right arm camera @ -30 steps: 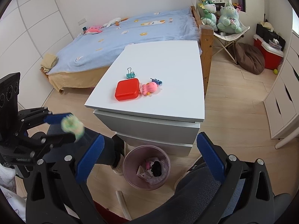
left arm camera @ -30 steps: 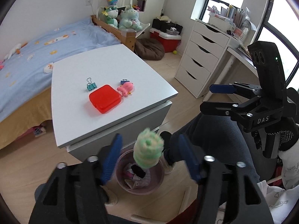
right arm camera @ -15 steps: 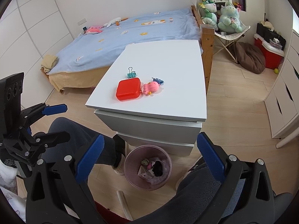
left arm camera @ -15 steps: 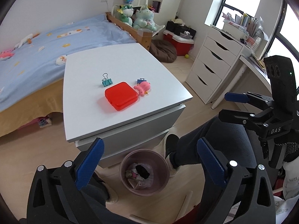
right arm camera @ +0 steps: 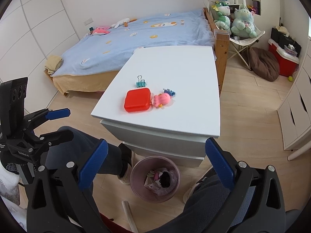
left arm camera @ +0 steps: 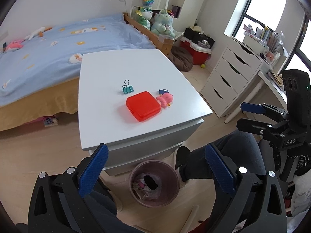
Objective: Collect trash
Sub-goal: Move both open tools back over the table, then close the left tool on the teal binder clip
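Observation:
A pink trash bin (left arm camera: 171, 191) stands on the floor in front of the white table (left arm camera: 108, 128), with crumpled trash inside; it also shows in the right wrist view (right arm camera: 136, 184). My left gripper (left arm camera: 155, 169) is open and empty above the bin. My right gripper (right arm camera: 154, 163) is open and empty, also above the bin. On the table lie a red box (left arm camera: 143, 105), a pink toy (left arm camera: 165, 99), a teal binder clip (left arm camera: 127, 88) and a small blue piece (left arm camera: 162, 91).
A bed with a blue cover (left arm camera: 48, 44) stands behind the table. A white drawer unit (left arm camera: 229, 81) is to the right. The person's legs (left arm camera: 223, 155) are beside the bin. Plush toys (right arm camera: 233, 19), a brown cushion (right arm camera: 264, 64) and a red cooler (right arm camera: 281, 60) are at the back.
My left gripper opened and dropped the green-and-white fuzzy ball, which is now out of sight. The left gripper then rose and swung slightly left. The right gripper stayed nearly still.

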The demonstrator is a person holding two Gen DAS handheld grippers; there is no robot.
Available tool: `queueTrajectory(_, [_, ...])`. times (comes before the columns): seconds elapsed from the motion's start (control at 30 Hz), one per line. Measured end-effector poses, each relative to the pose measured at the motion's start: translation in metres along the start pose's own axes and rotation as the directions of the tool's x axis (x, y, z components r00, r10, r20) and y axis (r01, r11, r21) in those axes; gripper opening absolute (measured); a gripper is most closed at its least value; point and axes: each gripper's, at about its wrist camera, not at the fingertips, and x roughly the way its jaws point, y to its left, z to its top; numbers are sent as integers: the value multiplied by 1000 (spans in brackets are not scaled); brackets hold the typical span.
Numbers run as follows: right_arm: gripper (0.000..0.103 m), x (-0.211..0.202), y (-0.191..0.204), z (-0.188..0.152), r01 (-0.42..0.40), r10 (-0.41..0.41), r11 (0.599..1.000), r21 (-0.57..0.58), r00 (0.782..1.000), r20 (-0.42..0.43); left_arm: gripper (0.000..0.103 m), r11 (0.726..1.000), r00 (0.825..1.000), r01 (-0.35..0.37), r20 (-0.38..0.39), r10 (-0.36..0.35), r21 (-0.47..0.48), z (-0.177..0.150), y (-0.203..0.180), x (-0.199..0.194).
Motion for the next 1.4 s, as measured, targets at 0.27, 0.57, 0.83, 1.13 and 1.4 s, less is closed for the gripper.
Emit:
queueTrajectory(0.27, [98,15,-3,34,-5,5,1000,-9,1000,10,96,999,999,-29,36,30,-17,32,18,-1])
queueTrajectory(0.57, [98,31,-6,54,-26,26,1000,-1,1000,-2,96,998,999,-32,18,33,-59,80,36,27])
queueTrajectory(0.83, [98,37,-12,49,-24,25,1000,12,999,-21,96,991,994,-102,-37,99,-87,112,46,64])
queueTrajectory(1.13, [98,40,-17,48,-26,26,1000,17,999,-24,96,969,974,-201,-135,182,-141,127,56,119])
queueTrajectory(1.4, [98,42,-24,44,-24,25,999,30,999,-29,75,949,957,-245,-206,204,-199,123,62,158])
